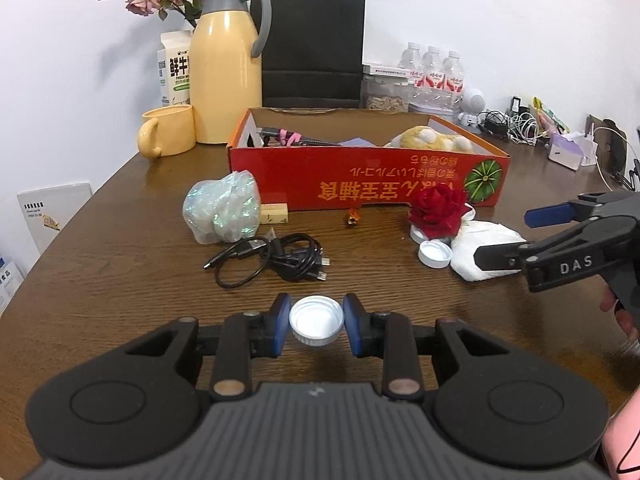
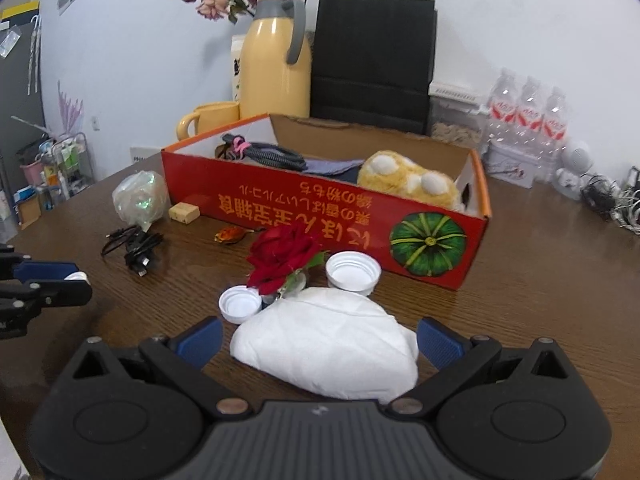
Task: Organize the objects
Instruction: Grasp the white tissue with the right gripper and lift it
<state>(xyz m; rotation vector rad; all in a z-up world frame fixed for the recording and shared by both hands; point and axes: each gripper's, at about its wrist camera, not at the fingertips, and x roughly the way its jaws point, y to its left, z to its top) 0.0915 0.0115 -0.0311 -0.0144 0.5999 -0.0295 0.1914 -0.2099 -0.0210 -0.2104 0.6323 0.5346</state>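
Left wrist: my left gripper [image 1: 316,322] is clamped on a white cap [image 1: 316,320], blue pads pressing both its sides, open face toward the camera, shadow on the table [image 1: 120,280] below it. Landmark is the red box [image 1: 368,178]. A black cable [image 1: 276,258] lies coiled in front of the box, a shiny bag [image 1: 222,212] and small wooden block [image 1: 274,213] near its left corner. A red rose [image 1: 438,210], second cap [image 1: 435,254] and white cloth [image 1: 486,250] sit off its right front. Right gripper [image 1: 508,236] comes in from the right over the cloth.

Right wrist: my right gripper [image 2: 320,344] has its jaws wide apart, straddling the cloth [image 2: 328,348], pads not touching it. Two caps [image 2: 239,304] [image 2: 353,271] and the rose [image 2: 284,258] lie between cloth and box [image 2: 320,216]. A plush toy [image 2: 408,186] is inside the box, right end.
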